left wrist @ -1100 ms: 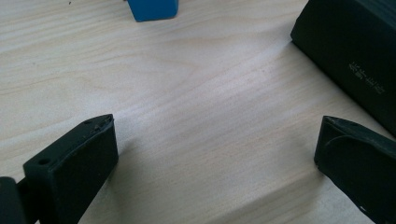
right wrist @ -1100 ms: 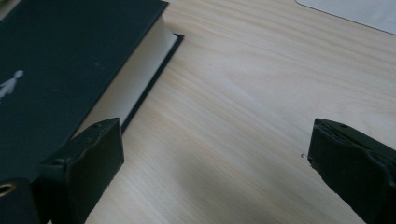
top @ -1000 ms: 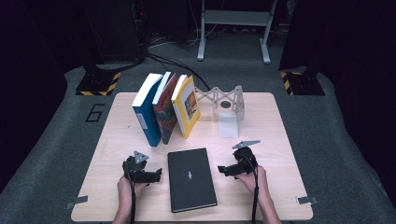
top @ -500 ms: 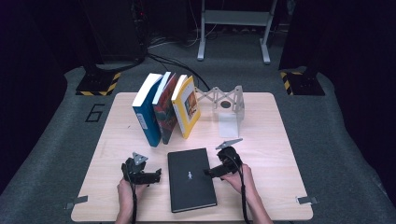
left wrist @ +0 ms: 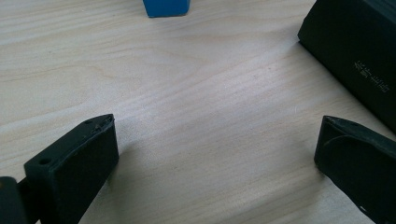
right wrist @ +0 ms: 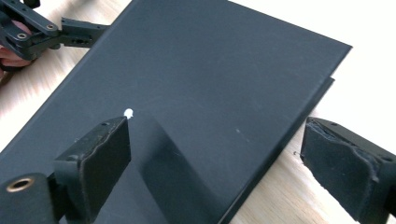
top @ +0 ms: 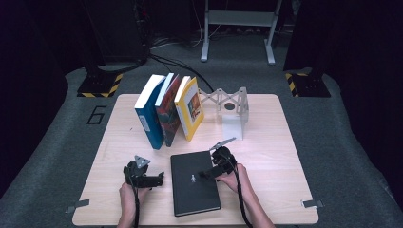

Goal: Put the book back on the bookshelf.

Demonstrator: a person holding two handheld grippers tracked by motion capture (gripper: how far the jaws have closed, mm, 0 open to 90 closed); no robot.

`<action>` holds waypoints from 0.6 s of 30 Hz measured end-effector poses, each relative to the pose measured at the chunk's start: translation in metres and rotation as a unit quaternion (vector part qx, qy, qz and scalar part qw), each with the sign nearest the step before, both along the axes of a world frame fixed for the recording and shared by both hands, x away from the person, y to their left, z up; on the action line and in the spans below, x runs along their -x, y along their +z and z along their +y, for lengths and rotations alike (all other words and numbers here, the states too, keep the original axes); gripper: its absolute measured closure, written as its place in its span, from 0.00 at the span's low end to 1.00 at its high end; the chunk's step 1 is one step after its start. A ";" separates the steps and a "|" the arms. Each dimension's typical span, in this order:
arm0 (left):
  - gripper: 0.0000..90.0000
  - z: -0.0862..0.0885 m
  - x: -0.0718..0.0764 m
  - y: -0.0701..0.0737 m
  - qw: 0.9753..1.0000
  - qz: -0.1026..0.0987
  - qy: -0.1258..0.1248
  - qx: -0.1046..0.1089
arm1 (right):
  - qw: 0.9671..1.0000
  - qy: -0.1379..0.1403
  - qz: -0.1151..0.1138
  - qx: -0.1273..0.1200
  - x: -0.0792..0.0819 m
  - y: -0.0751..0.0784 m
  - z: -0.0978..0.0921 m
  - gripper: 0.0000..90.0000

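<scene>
The black book (top: pixel 194 183) lies flat at the table's (top: pixel 275 142) near middle. The right gripper (right wrist: pixel 215 163), jaws wide apart and holding nothing, straddles the book's right edge, its hand (top: pixel 233 178) angled leftward. The left gripper (left wrist: pixel 215 158), likewise wide open and empty, rests low just left of the book.

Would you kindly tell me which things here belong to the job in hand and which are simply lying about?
In the job:
- black book, lying flat
- right tool, open, straddling the book's edge
- left tool, open, beside the book

Lying about:
- three standing books
- white folding stand
- table
</scene>
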State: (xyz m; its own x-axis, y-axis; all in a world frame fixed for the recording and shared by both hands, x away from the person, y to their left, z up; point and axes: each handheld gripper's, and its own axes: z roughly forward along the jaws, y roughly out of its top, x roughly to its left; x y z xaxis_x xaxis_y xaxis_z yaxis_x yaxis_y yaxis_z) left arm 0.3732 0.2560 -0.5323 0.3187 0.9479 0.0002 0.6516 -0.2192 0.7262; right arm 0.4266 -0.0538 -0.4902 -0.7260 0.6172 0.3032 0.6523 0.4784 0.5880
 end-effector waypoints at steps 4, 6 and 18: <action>0.00 0.000 0.000 0.000 1.000 0.000 0.000 0.000 | 1.000 0.001 -0.005 0.002 0.002 0.003 0.003 0.09; 0.00 0.000 0.000 0.000 1.000 0.000 0.000 0.000 | 1.000 0.003 -0.016 0.004 0.002 0.003 0.002 0.10; 0.00 0.000 0.000 0.000 1.000 0.000 0.000 0.000 | 0.999 -0.004 -0.035 -0.008 -0.001 0.015 0.004 0.13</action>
